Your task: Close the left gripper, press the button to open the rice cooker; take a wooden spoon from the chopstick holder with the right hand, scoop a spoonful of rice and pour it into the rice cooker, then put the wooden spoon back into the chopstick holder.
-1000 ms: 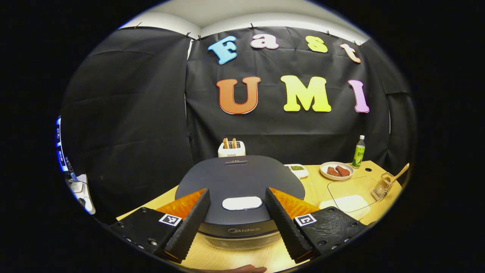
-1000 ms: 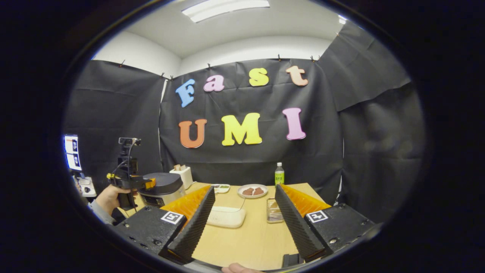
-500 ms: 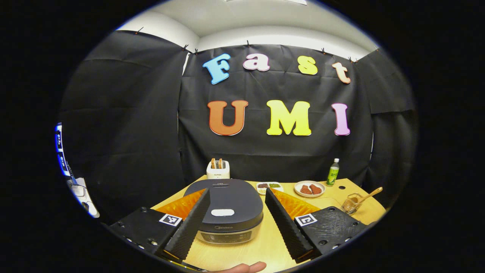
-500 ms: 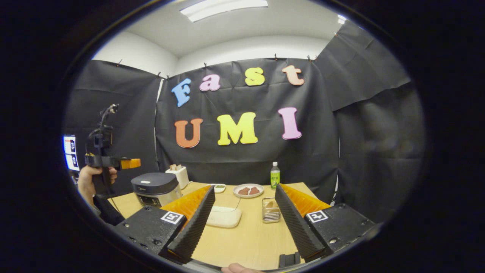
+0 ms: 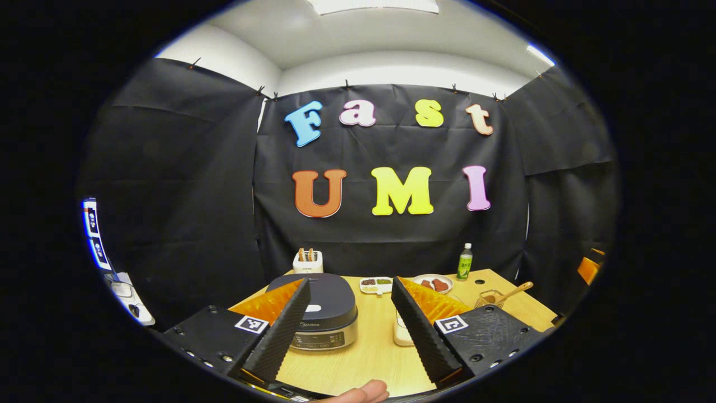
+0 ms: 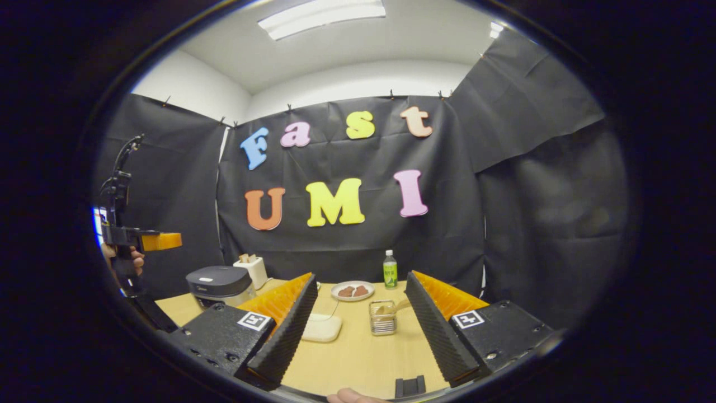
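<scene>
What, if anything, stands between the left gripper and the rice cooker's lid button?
Nothing visible does. In the left gripper view the left gripper is open, and the rice cooker sits ahead on the table, its lid shut and its white button showing beside the left finger, uncovered.

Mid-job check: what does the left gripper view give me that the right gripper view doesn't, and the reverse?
Left gripper view: the divided dish and the wooden spoon handle leaning out clearly. Right gripper view: the left gripper held high in a hand, away from the rice cooker. Both: cooker shut, chopstick holder, plate, bottle.
</scene>
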Tool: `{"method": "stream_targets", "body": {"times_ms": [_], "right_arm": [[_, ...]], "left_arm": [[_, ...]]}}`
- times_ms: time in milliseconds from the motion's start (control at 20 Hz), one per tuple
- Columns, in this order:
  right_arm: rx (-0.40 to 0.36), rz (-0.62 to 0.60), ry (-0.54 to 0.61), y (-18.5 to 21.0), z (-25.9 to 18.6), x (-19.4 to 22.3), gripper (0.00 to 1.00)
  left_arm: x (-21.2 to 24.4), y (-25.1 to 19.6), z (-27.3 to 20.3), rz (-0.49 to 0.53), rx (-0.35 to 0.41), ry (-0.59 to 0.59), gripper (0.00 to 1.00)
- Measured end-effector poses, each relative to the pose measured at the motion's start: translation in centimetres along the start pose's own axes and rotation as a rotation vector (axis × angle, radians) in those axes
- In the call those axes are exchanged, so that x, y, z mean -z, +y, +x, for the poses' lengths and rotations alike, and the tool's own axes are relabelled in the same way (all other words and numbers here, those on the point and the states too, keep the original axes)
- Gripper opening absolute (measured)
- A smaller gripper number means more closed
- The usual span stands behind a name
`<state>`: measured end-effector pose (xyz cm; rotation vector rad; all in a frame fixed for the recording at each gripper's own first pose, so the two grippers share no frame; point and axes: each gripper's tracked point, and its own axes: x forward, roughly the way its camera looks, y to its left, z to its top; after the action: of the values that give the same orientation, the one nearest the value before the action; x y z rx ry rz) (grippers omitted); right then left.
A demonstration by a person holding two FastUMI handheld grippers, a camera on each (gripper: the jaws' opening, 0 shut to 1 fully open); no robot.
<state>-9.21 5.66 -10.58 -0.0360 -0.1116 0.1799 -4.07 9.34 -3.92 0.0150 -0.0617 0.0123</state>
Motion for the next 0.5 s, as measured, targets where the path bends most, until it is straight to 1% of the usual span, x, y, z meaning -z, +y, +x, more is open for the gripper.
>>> {"method": "stream_targets", "body": {"times_ms": [50, 100, 250, 300, 400, 500], "right_arm": [[0.010, 0.001, -0.012, -0.4, -0.4, -0.5, 0.99], [0.020, 0.002, -0.021, -0.8, -0.6, -1.0, 1.00], [0.036, -0.006, -0.034, -1.4, -1.0, -1.8, 1.00], [0.042, -0.009, -0.033, -1.6, -1.1, -1.8, 0.99], [0.049, -0.015, -0.027, -1.8, -1.2, -1.8, 1.00], [0.055, -0.030, -0.001, -2.0, -1.2, -1.4, 1.00]], "left_arm": [[-0.6, -0.3, -0.9, 0.007, 0.007, -0.019, 0.93], [-1.0, -0.5, -1.7, 0.010, 0.009, -0.033, 0.93], [-1.0, -1.4, -4.3, 0.005, 0.018, -0.046, 0.94], [-0.8, -1.7, -5.1, -0.003, 0.023, -0.049, 0.95], [-1.0, -2.1, -6.6, -0.013, 0.038, -0.064, 0.94], [-0.9, -2.5, -7.6, 0.005, 0.052, -0.065, 0.94]]}}
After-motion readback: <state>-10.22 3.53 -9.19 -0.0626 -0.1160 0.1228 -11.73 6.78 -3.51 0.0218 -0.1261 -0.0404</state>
